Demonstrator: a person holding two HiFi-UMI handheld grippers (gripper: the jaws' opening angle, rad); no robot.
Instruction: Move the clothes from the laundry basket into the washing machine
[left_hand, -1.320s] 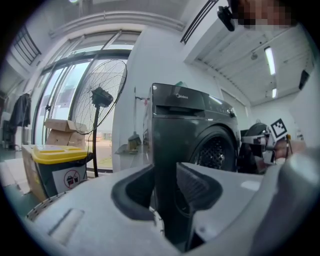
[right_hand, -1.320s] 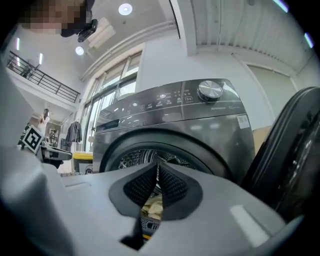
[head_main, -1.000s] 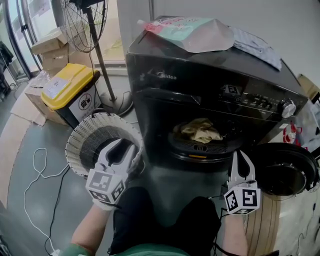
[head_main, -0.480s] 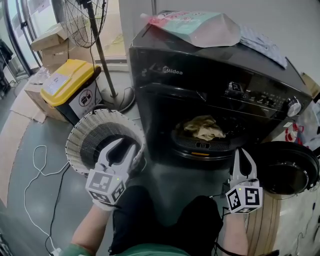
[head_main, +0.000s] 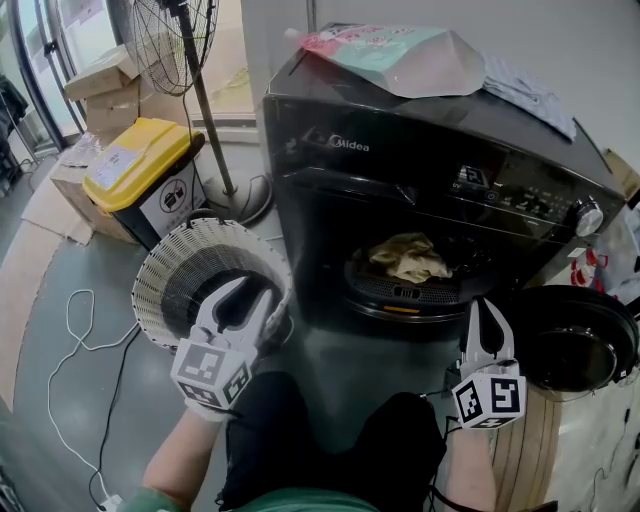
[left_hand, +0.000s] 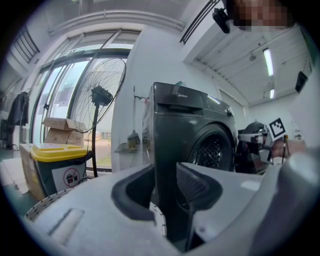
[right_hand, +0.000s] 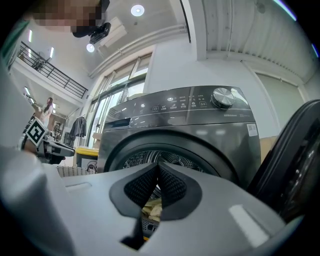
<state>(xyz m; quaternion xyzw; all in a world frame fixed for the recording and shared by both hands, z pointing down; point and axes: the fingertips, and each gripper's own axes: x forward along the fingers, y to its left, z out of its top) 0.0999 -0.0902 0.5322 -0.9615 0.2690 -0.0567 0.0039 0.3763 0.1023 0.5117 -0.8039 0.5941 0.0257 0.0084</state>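
The black front-loading washing machine stands with its round door swung open to the right. A yellowish garment lies in the drum, and it also shows behind the shut jaws in the right gripper view. The white slatted laundry basket sits on the floor to the machine's left; its inside looks dark and I see no clothes in it. My left gripper hovers over the basket's right rim, open and holding nothing. My right gripper is shut and empty, low in front of the drum opening.
A yellow-lidded bin, a standing fan and cardboard boxes stand at the left behind the basket. A pale bag lies on top of the machine. A white cable trails over the grey floor.
The head view has drifted a little, so the machine sits slightly further right in the picture. Both grippers hold still, jaws unchanged.
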